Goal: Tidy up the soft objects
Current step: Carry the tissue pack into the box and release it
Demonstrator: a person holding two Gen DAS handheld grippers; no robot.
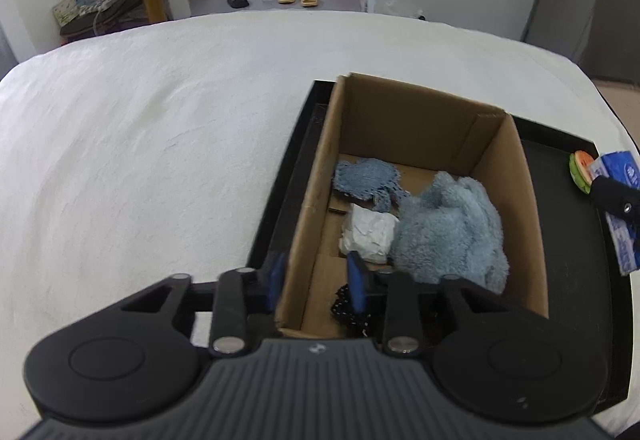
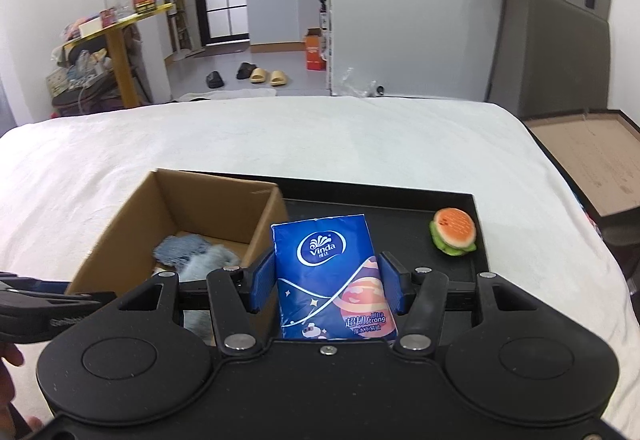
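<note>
An open cardboard box (image 1: 516, 176) stands on a black tray (image 1: 568, 240) on the white bed. Inside lie a fluffy light-blue cloth (image 1: 452, 228), a blue knitted piece (image 1: 364, 178), a white crumpled item (image 1: 370, 232) and a black dotted item (image 1: 348, 310). My left gripper (image 1: 316, 280) is open, its fingers straddling the box's left wall near the front corner. My right gripper (image 2: 326, 288) is shut on a blue Vinda tissue pack (image 2: 328, 272), held above the tray just right of the box (image 2: 168, 200). A soft burger toy (image 2: 454, 232) lies on the tray's far right.
The white bed (image 1: 140, 160) spreads wide to the left and behind the tray. A large flat cardboard box (image 2: 592, 168) sits off the bed's right side. A yellow-legged side table (image 2: 116, 40) with clutter and several slippers (image 2: 260, 74) are on the floor beyond.
</note>
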